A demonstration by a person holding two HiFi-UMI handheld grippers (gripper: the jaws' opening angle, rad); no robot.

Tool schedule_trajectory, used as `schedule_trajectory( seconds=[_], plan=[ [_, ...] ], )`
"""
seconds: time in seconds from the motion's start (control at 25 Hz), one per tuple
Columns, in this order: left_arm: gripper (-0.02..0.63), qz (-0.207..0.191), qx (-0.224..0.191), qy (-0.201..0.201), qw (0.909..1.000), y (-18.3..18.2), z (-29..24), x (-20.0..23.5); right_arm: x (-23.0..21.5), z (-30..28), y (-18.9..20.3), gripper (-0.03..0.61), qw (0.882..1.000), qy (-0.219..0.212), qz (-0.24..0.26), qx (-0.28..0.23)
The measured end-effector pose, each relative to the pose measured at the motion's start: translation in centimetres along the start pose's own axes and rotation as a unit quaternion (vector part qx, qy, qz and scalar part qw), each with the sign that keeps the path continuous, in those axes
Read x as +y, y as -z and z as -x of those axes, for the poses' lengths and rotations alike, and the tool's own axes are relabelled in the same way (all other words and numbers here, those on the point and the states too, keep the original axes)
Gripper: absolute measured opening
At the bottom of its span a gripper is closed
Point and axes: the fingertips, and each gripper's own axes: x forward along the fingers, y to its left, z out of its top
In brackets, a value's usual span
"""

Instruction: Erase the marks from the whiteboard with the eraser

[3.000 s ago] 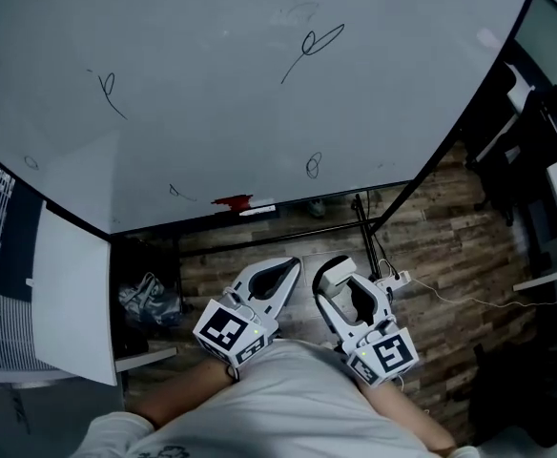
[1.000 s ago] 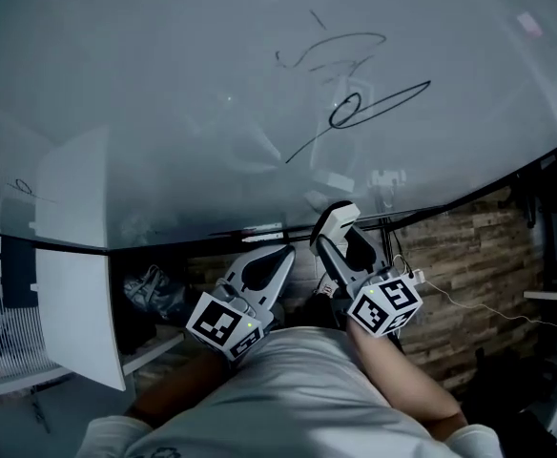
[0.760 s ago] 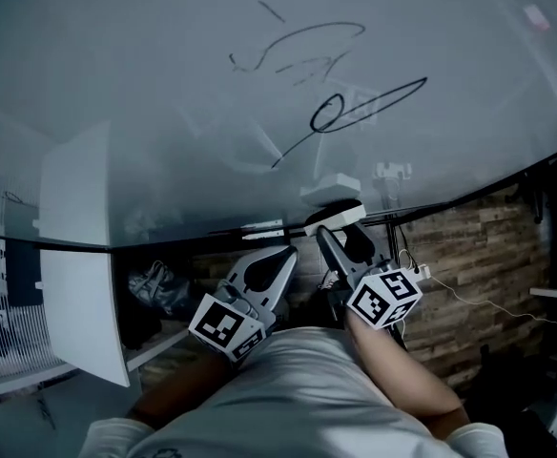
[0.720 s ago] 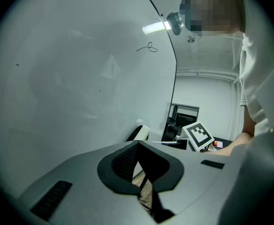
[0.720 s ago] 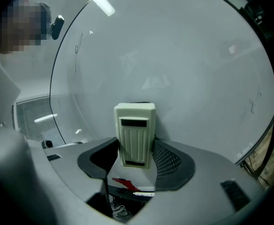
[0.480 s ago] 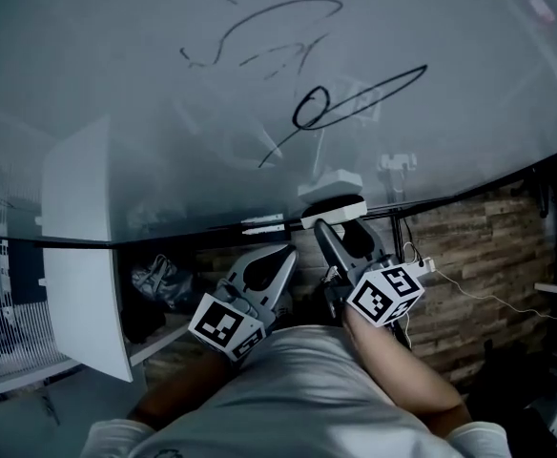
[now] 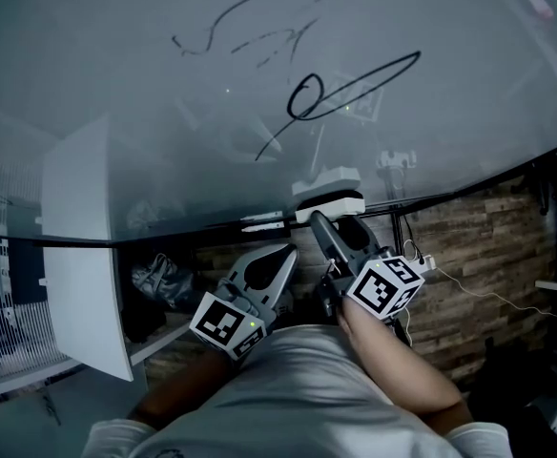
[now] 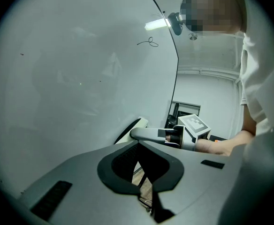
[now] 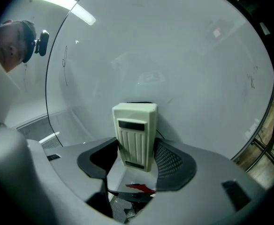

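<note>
The whiteboard [image 7: 116,84] fills the upper head view and carries a black loop-and-tail mark [image 7: 307,95] with a looser scribble [image 7: 250,17] above it. My right gripper [image 7: 328,216] is shut on a cream ribbed eraser [image 7: 327,195], which is up against the board's lower edge, below the loop mark. In the right gripper view the eraser [image 9: 134,134] stands upright between the pads of the right gripper [image 9: 134,159], close to the board [image 9: 174,50]. My left gripper [image 7: 286,254] hangs lower, shut and empty; the left gripper [image 8: 144,184] faces the board [image 8: 57,78].
A white panel [image 7: 83,256] stands at the left. A marker [image 7: 261,225] lies on the tray under the board. Below are a wood-pattern floor [image 7: 469,256], a thin cable [image 7: 479,296] and a dark bag [image 7: 159,280]. Faint marks [image 9: 252,81] sit near the board's right edge.
My right gripper has lifted the eraser from below the tray up to the board's lower edge. The view has closed in on the loop mark. The left gripper has stayed low.
</note>
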Motion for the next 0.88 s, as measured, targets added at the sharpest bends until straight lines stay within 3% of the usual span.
schedule_trajectory(
  seconds=[0.2, 0.44, 0.68, 0.88],
  plan=[
    [0.006, -0.001, 0.001, 0.0, 1.0, 0.1, 0.2, 0.1, -1.1, 0.1, 0.4, 0.242, 1.0, -0.005, -0.008, -0.003],
    [0.006, -0.005, 0.011, -0.003, 0.9999, 0.6, 0.5, 0.4, -5.5, 0.3, 2.6, 0.242, 0.999, 0.012, -0.048, 0.012],
    [0.006, -0.024, 0.017, 0.001, 0.9996, 0.9, 0.1, 0.1, -8.7, 0.1, 4.3, 0.242, 0.999, -0.032, -0.011, 0.009],
    [0.006, -0.031, 0.023, 0.004, 0.9992, 1.0, -0.1, -0.1, -12.3, 0.2, 6.1, 0.242, 0.999, -0.013, -0.031, 0.018]
  ],
)
